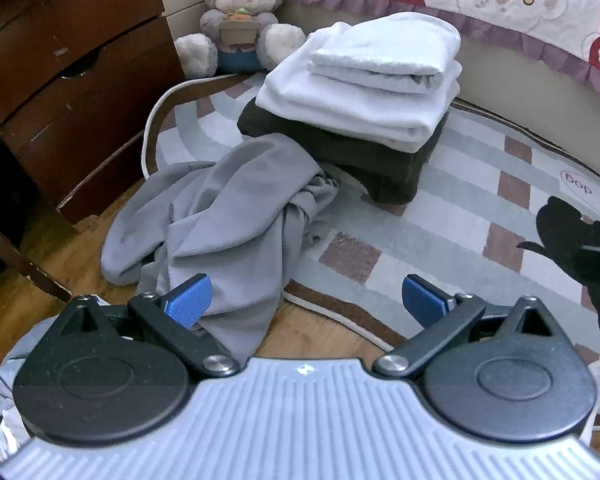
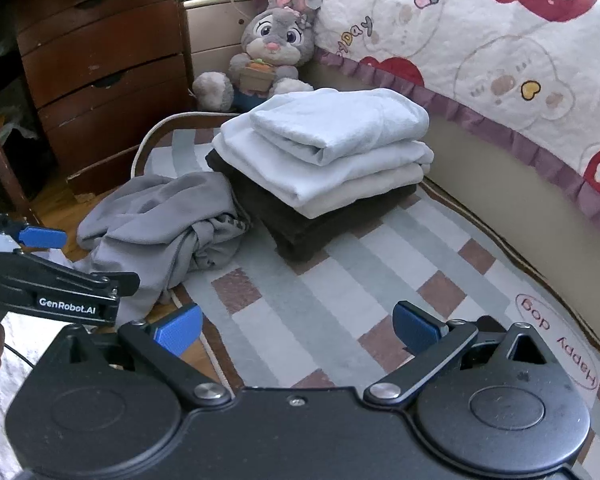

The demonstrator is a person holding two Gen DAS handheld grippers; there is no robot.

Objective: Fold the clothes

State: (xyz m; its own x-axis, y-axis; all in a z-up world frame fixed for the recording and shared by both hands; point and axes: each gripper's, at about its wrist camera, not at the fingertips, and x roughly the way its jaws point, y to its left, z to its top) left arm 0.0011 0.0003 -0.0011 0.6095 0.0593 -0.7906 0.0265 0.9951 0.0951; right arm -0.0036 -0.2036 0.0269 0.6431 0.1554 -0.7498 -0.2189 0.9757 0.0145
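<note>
One crumpled grey garment (image 1: pixel 220 216) is seen on the rug's (image 1: pixel 440 216) near left edge, just beside one stack of four folded pieces (image 1: pixel 364 92). Both grippers, left (image 1: pixel 306 300) and right (image 2: pixel 298 328), are held wide apart, empty. One plush rabbit (image 1: pixel 240 12) sits far behind.

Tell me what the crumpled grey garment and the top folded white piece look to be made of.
Grey garment: looks like a soft matte knit, possibly fleece or jersey; fine ribbed texture shows and it drapes in loose, rounded folds.
White piece: seems a thick, plush fabric, maybe terry or fleece; slightly nubbly surface and bulky rounded fold edges. Exact fibre cannot be told.
</note>
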